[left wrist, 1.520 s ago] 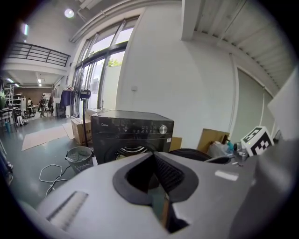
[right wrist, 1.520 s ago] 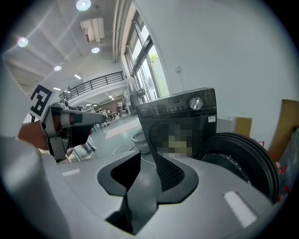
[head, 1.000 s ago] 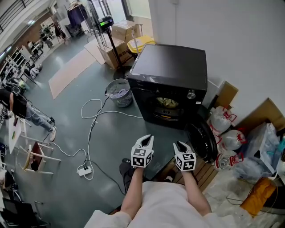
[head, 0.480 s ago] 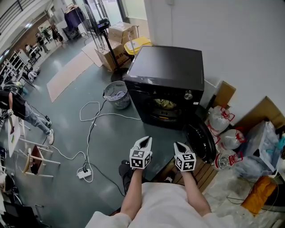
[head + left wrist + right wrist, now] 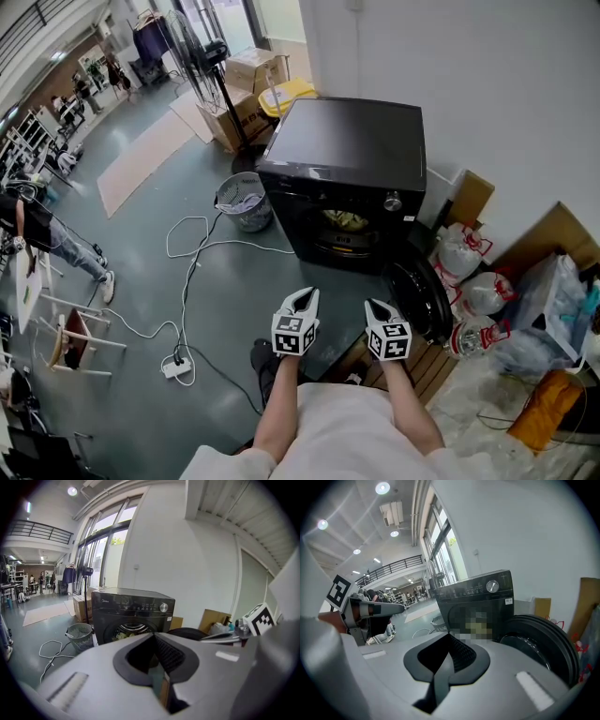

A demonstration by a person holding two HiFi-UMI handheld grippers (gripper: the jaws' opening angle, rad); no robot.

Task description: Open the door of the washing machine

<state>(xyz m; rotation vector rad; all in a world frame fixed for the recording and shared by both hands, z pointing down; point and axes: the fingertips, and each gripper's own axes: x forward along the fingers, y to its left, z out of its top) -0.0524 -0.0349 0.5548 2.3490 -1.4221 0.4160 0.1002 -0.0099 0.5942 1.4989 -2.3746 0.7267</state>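
Since a second ago the two grippers have barely shifted in front of the person's chest, and in the head view the washing machine has slid a touch to the left. At the far left a person (image 5: 42,230) stands by a white table edge, with a wooden stool (image 5: 80,333) below them. A white cable (image 5: 192,267) loops across the grey floor to a power strip (image 5: 175,367). Beyond it a mesh wastebasket (image 5: 243,200) stands just beside the machine's left front corner. Behind that are cardboard boxes (image 5: 246,112) and a fan stand (image 5: 208,58). The left gripper (image 5: 303,296) is clenched, its jaws pressed together on nothing and aimed at the machine's front. The black washing machine (image 5: 352,150) stands against the white wall, well apart from both grippers. Only bare floor lies between them, and laundry (image 5: 349,220) shows in its open drum. The right gripper (image 5: 373,306) is likewise clenched and empty. The round door (image 5: 422,298) is already swung wide to the right of the opening. It stands on edge near the right gripper and just ahead of it. Right of the door, white plastic bags (image 5: 466,255) with red handles crowd the floor. Cardboard sheets (image 5: 473,199) lean on the wall behind them. A slatted wooden pallet (image 5: 433,367) lies by the person's right arm, and an orange bag (image 5: 546,412) lies at the far right.
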